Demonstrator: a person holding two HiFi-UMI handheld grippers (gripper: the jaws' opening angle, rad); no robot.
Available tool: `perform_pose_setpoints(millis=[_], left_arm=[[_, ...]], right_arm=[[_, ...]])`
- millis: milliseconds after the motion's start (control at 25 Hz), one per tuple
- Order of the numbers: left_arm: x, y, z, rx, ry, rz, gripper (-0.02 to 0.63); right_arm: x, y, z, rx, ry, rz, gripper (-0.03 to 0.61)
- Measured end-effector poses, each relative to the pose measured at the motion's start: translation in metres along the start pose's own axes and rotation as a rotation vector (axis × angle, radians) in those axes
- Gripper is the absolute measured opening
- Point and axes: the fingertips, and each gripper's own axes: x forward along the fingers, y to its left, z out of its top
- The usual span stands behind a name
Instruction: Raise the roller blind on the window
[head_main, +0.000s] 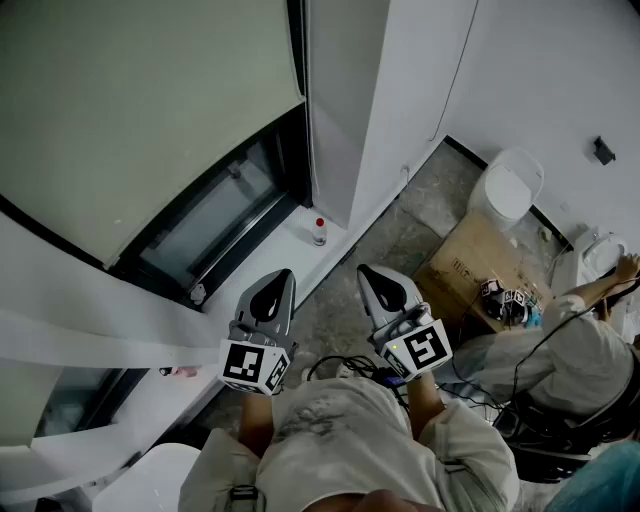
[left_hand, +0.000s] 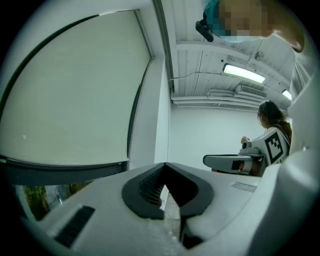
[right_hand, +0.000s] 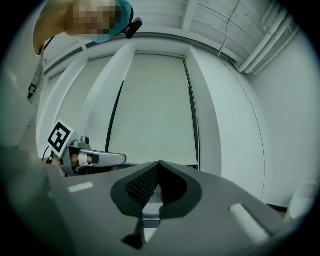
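The pale roller blind (head_main: 130, 110) hangs over most of the window, its bottom bar (head_main: 190, 170) a short way above the dark glass strip (head_main: 215, 225) and the white sill (head_main: 290, 250). The same blind (left_hand: 70, 90) fills the left of the left gripper view and the blind (right_hand: 152, 107) fills the middle of the right gripper view. My left gripper (head_main: 272, 290) and right gripper (head_main: 378, 285) are held level side by side in front of the sill, apart from the blind. Both are shut with nothing between the jaws. No cord or chain is visible.
A small bottle with a red cap (head_main: 319, 231) stands on the sill. A white wall panel (head_main: 400, 90) rises to the right of the window. On the floor at right sit a cardboard box (head_main: 470, 265), a white bin (head_main: 508, 185), and a seated person (head_main: 570, 350).
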Motion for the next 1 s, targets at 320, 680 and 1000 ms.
perform_pose_setpoints(millis=[320,680,1000], left_arm=[[0.006,-0.005,0.0,-0.006,-0.002,0.009,0.003],[0.016,-0.017,-0.003,-0.022,0.0,0.041,0.003],[0.025,-0.037,-0.003,-0.01,-0.002,0.081,0.003]], right_arm=[[-0.002,-0.013,-0.001,0.014,-0.002,-0.041,0.009],[-0.015,-0.029,0.0,0.012,-0.016,-0.03,0.011],[-0.029,-0.046,-0.001,0.022,-0.02,0.002,0.011]])
